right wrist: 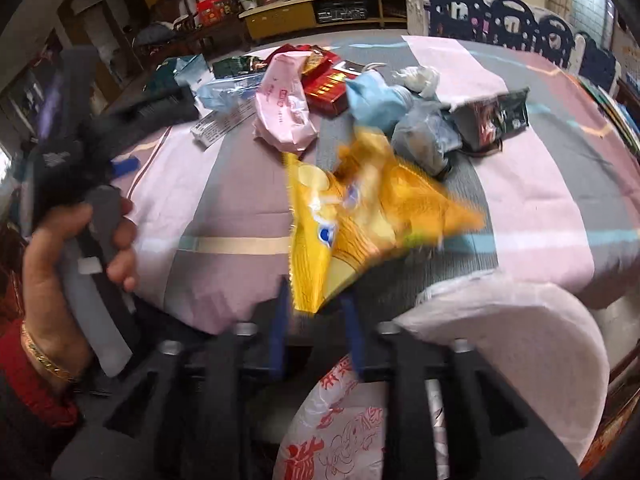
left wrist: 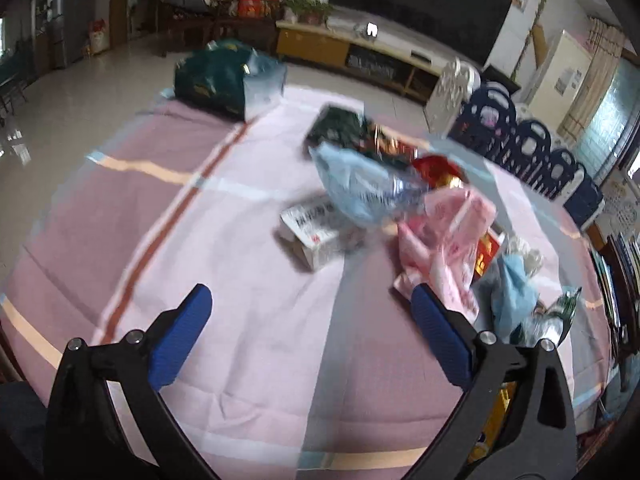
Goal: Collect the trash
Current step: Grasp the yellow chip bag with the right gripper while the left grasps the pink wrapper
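My right gripper (right wrist: pixel 316 312) is shut on a yellow snack bag (right wrist: pixel 360 208), held above the table's near edge. A pile of trash lies beyond it: a pink wrapper (right wrist: pixel 282 100), a red box (right wrist: pixel 326 86), a light blue bag (right wrist: pixel 376 100), a dark packet (right wrist: pixel 496 118) and a white box (right wrist: pixel 224 120). My left gripper (left wrist: pixel 312 312) is open and empty above the striped cloth (left wrist: pixel 248 312), short of the white box (left wrist: pixel 316 232), the blue bag (left wrist: pixel 360 184) and the pink wrapper (left wrist: pixel 448 236). The left gripper also shows at the left of the right wrist view (right wrist: pixel 80 136), in a hand.
A dark green bag (left wrist: pixel 216 76) sits at the table's far edge. A pink-white bag with red print (right wrist: pixel 360 420) hangs open below my right gripper. Blue and white chairs (left wrist: pixel 520 144) stand along the table's right side. A TV cabinet (left wrist: pixel 352 52) stands behind.
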Available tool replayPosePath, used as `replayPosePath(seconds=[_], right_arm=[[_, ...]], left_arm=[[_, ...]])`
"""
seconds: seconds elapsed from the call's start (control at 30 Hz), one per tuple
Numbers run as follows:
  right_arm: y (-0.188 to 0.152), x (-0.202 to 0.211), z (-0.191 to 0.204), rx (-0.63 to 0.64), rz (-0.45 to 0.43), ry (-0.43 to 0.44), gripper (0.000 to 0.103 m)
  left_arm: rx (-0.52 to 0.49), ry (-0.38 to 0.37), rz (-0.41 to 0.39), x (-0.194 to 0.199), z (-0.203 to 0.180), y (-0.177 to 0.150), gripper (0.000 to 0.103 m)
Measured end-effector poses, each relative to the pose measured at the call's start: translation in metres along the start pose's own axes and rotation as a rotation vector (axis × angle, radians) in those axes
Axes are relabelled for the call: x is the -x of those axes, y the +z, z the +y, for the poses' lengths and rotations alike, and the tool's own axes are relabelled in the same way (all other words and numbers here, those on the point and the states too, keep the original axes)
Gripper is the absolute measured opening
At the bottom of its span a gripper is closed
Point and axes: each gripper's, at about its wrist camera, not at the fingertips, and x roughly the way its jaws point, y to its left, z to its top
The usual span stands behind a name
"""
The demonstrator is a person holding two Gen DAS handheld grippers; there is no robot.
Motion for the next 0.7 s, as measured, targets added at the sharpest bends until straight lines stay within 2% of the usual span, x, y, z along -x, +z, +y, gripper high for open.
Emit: replayPosePath(seconds=[0.03, 0.07, 0.2, 0.3, 0.33, 0.4, 0.43, 0.47, 0.53, 0.7], right_arm=[[0.001, 0.003, -0.004, -0.033, -0.021, 0.003, 0.078], [0.003, 0.007, -0.006, -0.061, -0.05, 0.003, 0.083], [0.01, 0.003, -0.016, -0.124, -0.074, -0.017, 0.085], [0.012, -0.007, -0.024, -0.152, -0.065, -0.045, 0.084], [0.012, -0.011, -0.025, -0.155, -0.06, -0.054, 0.081], [0.01, -0.013, -0.026, -0.152, -0.055, -0.026, 0.039], [0.008, -0.013, -0.027, -0.154, -0.045, 0.001, 0.022], [0.007, -0.012, -0.028, -0.156, -0.04, 0.023, 0.017], [0.005, -0.002, -0.028, -0.149, -0.062, 0.026, 0.015], [-0.004, 0.035, -0.032, -0.138, -0.139, 0.039, 0.015]], left_arm=[[-0.002, 0.011, 0.045, -0.009, -0.001, 0.0, 0.099], [0.009, 0.015, 0.061, -0.013, 0.0, 0.001, 0.099], [0.085, -0.019, 0.009, -0.005, 0.012, 0.003, 0.099], [0.057, -0.018, 0.001, -0.004, 0.007, 0.004, 0.099], [0.035, -0.022, -0.017, -0.002, 0.003, 0.004, 0.099], [-0.006, -0.034, -0.084, 0.009, -0.004, 0.001, 0.099], [-0.022, -0.034, -0.114, 0.012, -0.008, 0.001, 0.099], [-0.044, -0.035, -0.137, 0.014, -0.014, 0.002, 0.099], [-0.086, -0.049, -0.153, 0.011, -0.028, 0.004, 0.099], [-0.249, -0.085, -0.081, -0.019, -0.076, 0.014, 0.099]])
